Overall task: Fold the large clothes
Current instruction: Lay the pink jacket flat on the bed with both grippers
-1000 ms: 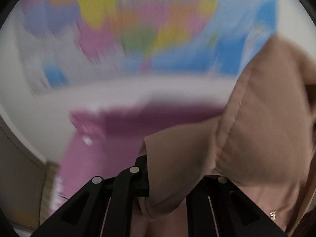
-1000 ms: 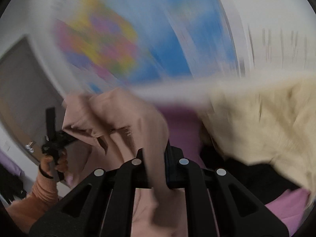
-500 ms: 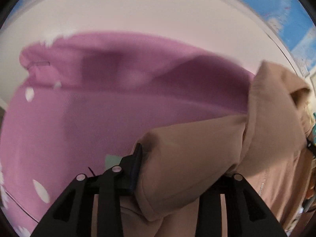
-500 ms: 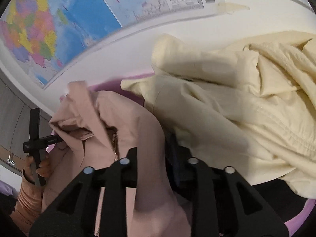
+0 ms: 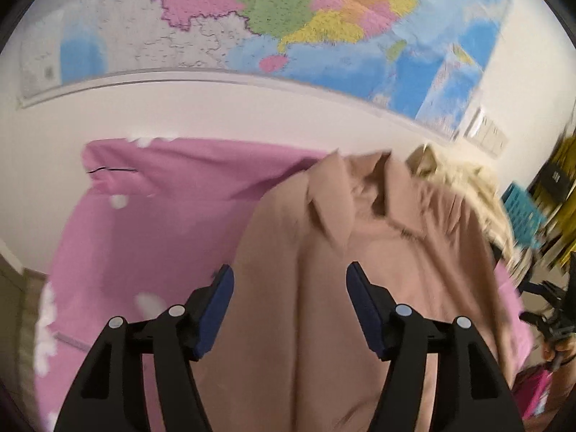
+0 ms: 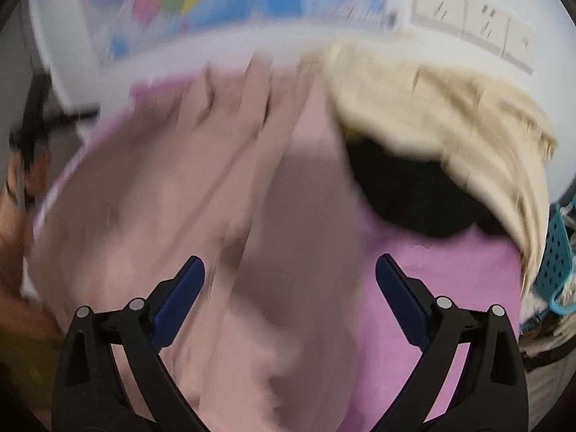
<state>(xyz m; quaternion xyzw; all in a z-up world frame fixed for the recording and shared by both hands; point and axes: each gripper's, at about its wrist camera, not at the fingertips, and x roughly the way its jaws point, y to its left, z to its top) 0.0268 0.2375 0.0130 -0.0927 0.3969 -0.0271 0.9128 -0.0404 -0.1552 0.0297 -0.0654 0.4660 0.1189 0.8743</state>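
A tan jacket (image 5: 363, 252) lies spread on the pink bedsheet (image 5: 151, 223), collar toward the wall. My left gripper (image 5: 289, 280) hovers over it, its jaws opening, and the cloth lies below them with no pad pressing on it. In the right wrist view the same tan jacket (image 6: 201, 194) is blurred by motion. My right gripper (image 6: 289, 273) stands over it with jaws opening wide, apart from the cloth. The other hand-held gripper (image 6: 28, 133) shows at the left edge there.
A cream garment (image 6: 450, 115) lies heaped over a black one (image 6: 406, 187) at the far right of the pink bedsheet (image 6: 442, 273). A wall map (image 5: 288, 18) hangs behind. A teal basket (image 6: 558, 252) stands to the right, wall sockets (image 6: 468, 18) above.
Both grippers let go of the tan jacket and their jaws spread apart. The jacket dropped from hanging in the air to lying on the pink sheet.
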